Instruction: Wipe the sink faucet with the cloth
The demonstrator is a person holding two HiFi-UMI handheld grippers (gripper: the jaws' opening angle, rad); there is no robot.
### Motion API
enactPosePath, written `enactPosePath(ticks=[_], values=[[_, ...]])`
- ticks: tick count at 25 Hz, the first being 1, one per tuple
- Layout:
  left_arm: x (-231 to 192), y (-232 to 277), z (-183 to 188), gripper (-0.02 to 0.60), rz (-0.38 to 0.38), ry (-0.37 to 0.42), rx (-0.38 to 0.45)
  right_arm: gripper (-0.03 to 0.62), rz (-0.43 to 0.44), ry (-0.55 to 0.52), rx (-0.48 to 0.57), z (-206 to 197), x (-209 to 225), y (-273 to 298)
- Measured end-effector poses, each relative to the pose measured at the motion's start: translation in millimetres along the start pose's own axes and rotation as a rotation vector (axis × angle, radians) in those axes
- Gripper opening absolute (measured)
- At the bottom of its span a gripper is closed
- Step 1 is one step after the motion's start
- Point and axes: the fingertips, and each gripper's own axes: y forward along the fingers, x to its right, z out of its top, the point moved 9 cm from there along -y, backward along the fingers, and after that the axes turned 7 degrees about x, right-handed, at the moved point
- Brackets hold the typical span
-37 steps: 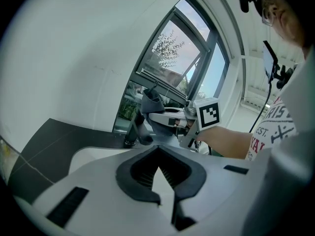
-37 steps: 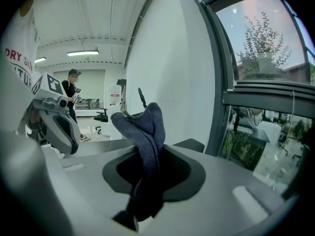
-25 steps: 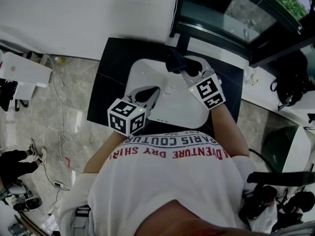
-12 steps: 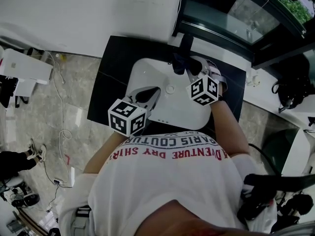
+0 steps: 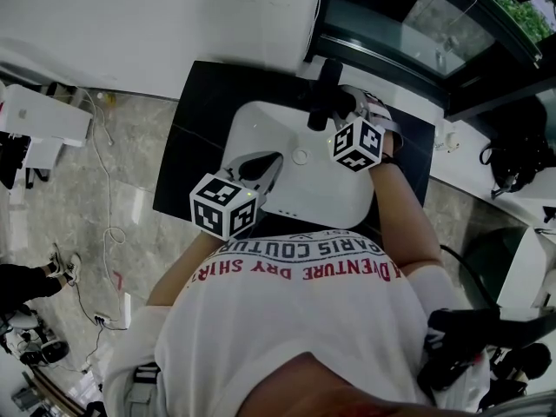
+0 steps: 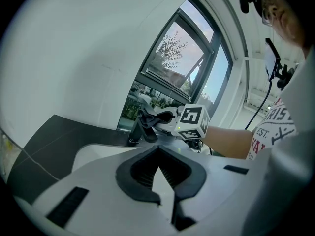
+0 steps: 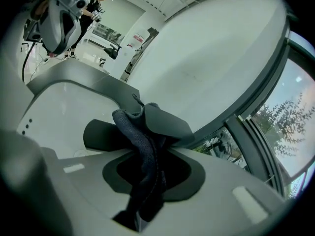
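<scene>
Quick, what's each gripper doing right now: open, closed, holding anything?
Left gripper: closed, nothing between its jaws.
Right gripper: closed on the cloth.

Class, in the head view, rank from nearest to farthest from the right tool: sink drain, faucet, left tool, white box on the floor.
1. Faucet, at the back edge of the sink, right by the right tool.
2. Sink drain, mid-basin.
3. Left tool, over the sink's front left.
4. White box, far left on the floor.
</scene>
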Motion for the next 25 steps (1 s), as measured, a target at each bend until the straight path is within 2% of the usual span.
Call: enactPosePath(ticks=[18,25], values=[[13.3,-2.2,-4.0,0.002,-0.038,0.018,-0.019,0.078,0.113,-0.105,0.007,8.5,-57.2,-49.7],[15.1,-4.5,-4.3,0.001,-0.033,0.02,-0.018,0.078,0.105,-0.032,0.054,7.5,-51.7,-57.4]])
